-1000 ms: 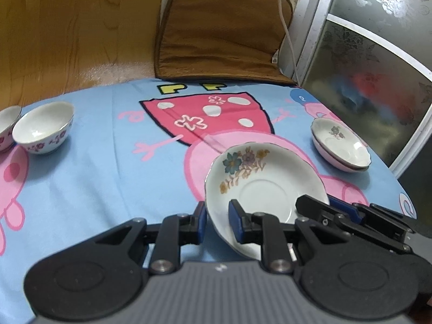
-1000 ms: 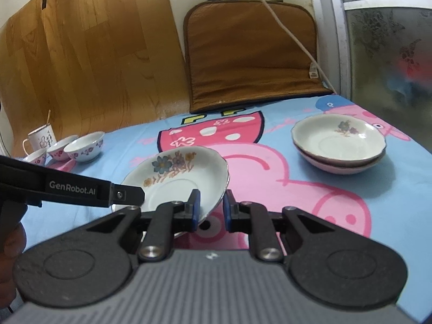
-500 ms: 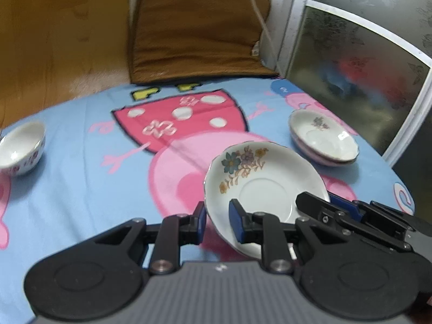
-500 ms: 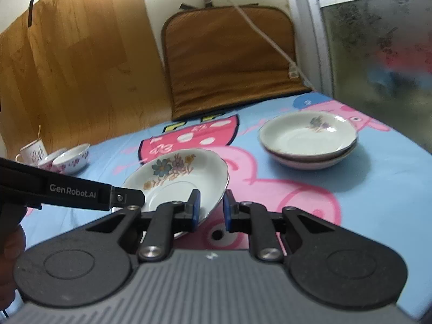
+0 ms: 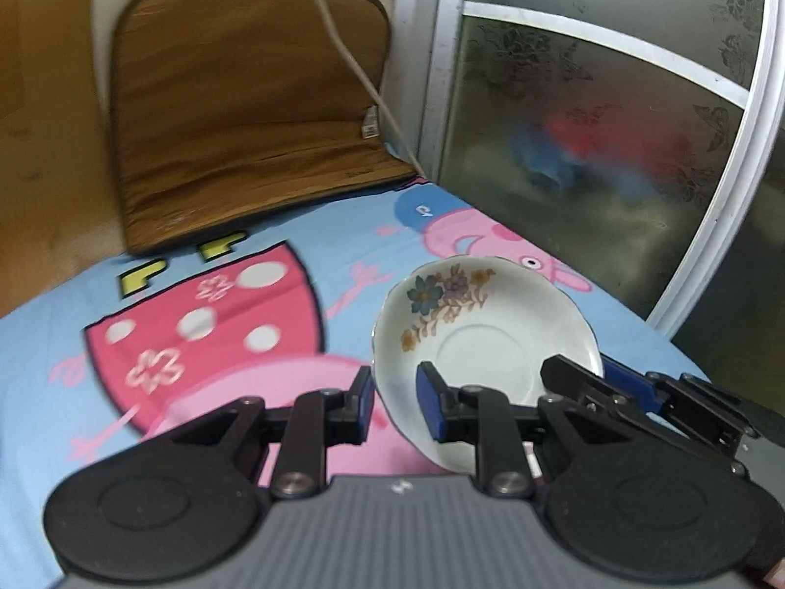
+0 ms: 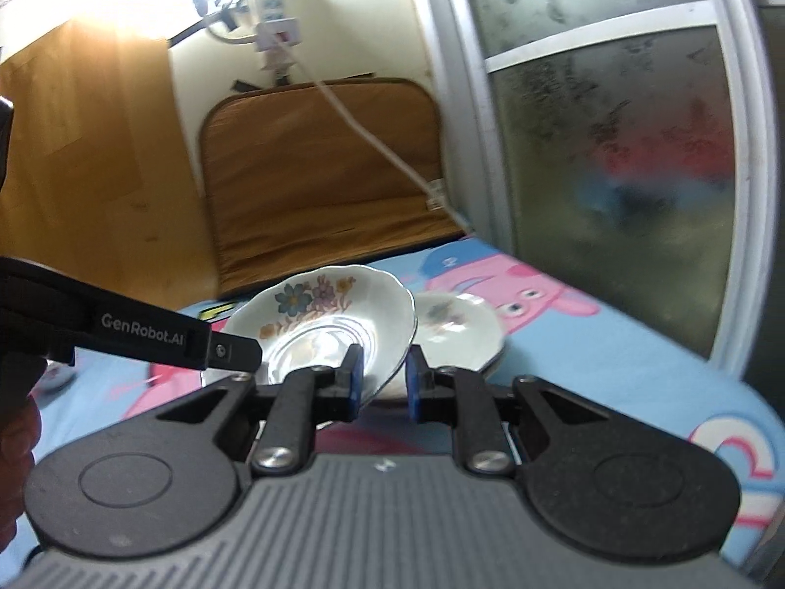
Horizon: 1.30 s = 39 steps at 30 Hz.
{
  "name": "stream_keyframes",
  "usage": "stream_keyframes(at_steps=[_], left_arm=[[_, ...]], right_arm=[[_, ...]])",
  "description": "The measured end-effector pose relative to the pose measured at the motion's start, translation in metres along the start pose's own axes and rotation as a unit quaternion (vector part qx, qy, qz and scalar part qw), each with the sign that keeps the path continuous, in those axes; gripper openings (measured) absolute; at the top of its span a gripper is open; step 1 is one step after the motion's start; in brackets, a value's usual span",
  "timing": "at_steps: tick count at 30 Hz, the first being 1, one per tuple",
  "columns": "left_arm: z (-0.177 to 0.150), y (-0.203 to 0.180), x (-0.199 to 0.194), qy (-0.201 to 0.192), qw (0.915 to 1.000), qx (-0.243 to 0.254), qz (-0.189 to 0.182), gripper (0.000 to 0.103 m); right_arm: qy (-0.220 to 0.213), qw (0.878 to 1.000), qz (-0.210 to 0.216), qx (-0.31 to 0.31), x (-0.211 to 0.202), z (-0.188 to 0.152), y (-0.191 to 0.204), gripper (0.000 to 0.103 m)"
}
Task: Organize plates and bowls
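Stacked plates (image 6: pixel 461 329) sit just beyond on the table (image 6: pixel 613 358); my left tool (image 5: pixel 392 405) and right tool (image 6: pixel 382 378) each pinch the floral plate's (image 6: pixel 324 319) rim.

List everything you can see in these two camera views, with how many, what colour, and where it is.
White floral ceramic plate: one, white with blue and purple flowers, held above the sheet by both grippers.
Stack of white floral plates: one stack, white, on the sheet just behind the held plate; the number of plates in it is not clear.
Cartoon pig bedsheet: one, light blue and pink, covering the surface.
Brown padded cushion: one, brown, leaning on the wall.
White cable: one, white, hanging from a wall socket across the cushion.
Frosted glass door: one, grey glass in a white frame, right side.
Left hand-held gripper: one, black with blue pads, shut on the held plate's rim.
Right hand-held gripper: one, black with blue pads, shut on the plate's rim.
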<state>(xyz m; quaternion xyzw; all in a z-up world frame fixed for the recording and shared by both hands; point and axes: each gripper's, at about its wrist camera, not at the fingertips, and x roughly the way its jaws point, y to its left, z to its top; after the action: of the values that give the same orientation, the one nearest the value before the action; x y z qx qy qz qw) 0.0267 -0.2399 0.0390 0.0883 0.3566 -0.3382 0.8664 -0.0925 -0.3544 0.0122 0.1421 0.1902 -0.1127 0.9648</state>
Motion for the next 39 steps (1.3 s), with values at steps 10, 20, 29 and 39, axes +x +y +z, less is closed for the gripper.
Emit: stream_keyframes(at_steps=[10, 20, 29, 39], left_arm=[[0.018, -0.02, 0.041, 0.016, 0.9997, 0.019, 0.008, 0.021], [0.021, -0.018, 0.042, -0.001, 0.9995, 0.026, 0.017, 0.021], [0.003, 0.006, 0.008, -0.022, 0.9997, 0.002, -0.012, 0.039], [-0.018, 0.051, -0.039, -0.058, 0.9975, -0.036, 0.018, 0.035]], right_arm=[[-0.007, 0.999, -0.036, -0.01, 0.022, 0.009, -0.017, 0.023], [-0.007, 0.998, -0.056, -0.009, 0.034, 0.007, -0.019, 0.051], [-0.046, 0.998, -0.046, 0.019, 0.02, 0.011, -0.012, 0.052], [-0.053, 0.998, 0.012, -0.022, 0.015, 0.014, 0.045, 0.052]])
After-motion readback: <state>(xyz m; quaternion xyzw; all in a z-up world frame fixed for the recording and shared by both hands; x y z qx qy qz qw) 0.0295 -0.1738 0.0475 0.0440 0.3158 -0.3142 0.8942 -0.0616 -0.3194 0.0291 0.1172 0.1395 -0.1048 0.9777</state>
